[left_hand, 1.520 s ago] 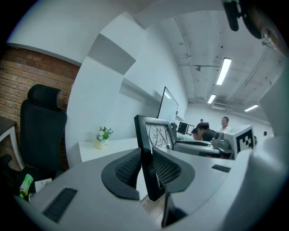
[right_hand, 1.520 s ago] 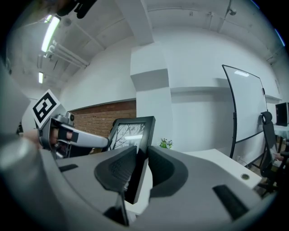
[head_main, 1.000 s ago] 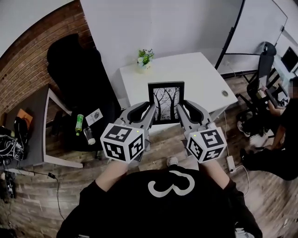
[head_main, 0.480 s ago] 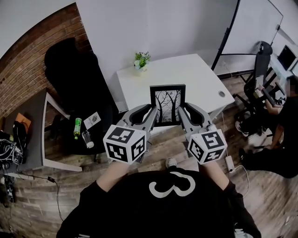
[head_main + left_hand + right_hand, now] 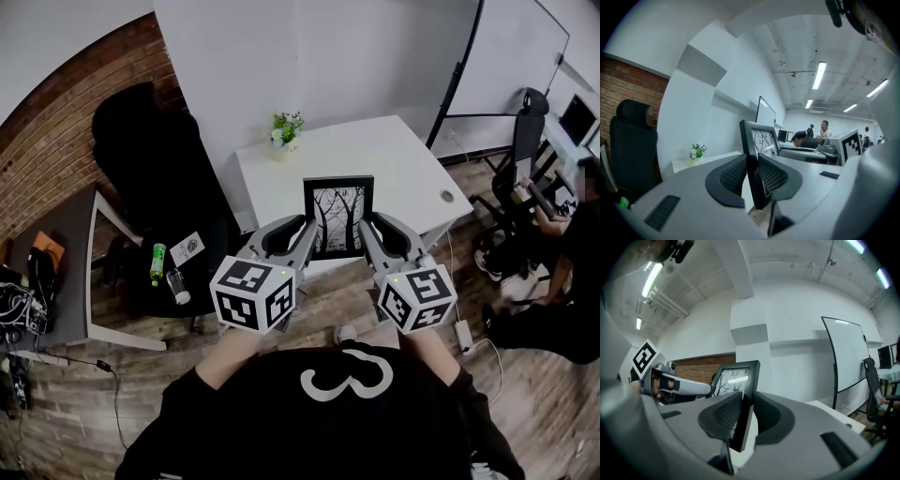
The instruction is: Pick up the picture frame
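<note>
The left gripper (image 5: 751, 165) has its jaws clenched on the left edge of the picture frame (image 5: 338, 217). The right gripper (image 5: 746, 411) has its jaws clenched on the frame's right edge. The black frame stands upright between them and shows a print of bare trees.

Almost nothing has changed over the last second. Both grippers and the frame sit in the same place against the surface (image 5: 394, 155) as before, and only the head view has drifted a little. The frame hangs over the surface's near edge, and wooden floor (image 5: 309, 291) shows under its bottom corner. It therefore looks lifted clear, so the pick-up seems done and the grip is simply being kept steady.

The surface is white and nearly bare.
- A small potted plant (image 5: 285, 128) stands at its far left corner.
- A round cable hole (image 5: 447, 196) sits near its right edge.

The room around the surface:
- To its left, a black chair (image 5: 141, 150) stands against a brick wall (image 5: 56, 122).
- Low down, nearer than the chair, lies a green bottle (image 5: 157, 260).
- To its right, a whiteboard (image 5: 525, 47) leans on its stand.
- Further right are an office chair (image 5: 525, 159) and a seated person (image 5: 577, 234).
</note>
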Demonstrator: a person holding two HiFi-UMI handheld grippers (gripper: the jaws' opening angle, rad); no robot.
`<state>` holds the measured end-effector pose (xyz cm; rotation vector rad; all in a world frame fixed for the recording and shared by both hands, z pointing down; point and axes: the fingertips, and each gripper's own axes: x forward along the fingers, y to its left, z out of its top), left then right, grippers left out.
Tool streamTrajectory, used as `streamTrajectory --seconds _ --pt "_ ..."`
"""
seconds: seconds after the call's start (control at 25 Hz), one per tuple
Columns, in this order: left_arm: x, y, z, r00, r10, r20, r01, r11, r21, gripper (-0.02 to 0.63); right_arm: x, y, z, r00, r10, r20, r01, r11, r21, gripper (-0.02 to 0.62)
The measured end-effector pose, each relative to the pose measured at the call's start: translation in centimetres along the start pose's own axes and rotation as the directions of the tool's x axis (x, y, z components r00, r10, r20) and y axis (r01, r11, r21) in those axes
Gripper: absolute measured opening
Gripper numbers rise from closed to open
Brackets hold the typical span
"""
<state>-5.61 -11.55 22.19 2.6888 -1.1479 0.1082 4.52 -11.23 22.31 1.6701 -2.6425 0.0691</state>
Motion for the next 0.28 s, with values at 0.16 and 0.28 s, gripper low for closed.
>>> streamTrajectory --seconds 0.16,0.28 --pt "-0.7 1.0 -0.8 1.0 0.003 0.002 -0.003 1.0 -0.001 0.087 0.5 1.1 -0.8 1.0 0.004 0.004 -0.004 1.0 -0.006 0.089" --pt "-0.7 1.1 -1.3 1.0 0.004 0.001 -0.004 1.0 -0.007 0.087 0.6 1.1 -1.2 1.0 0.008 0.003 -0.008 1.0 -0.005 0.089"
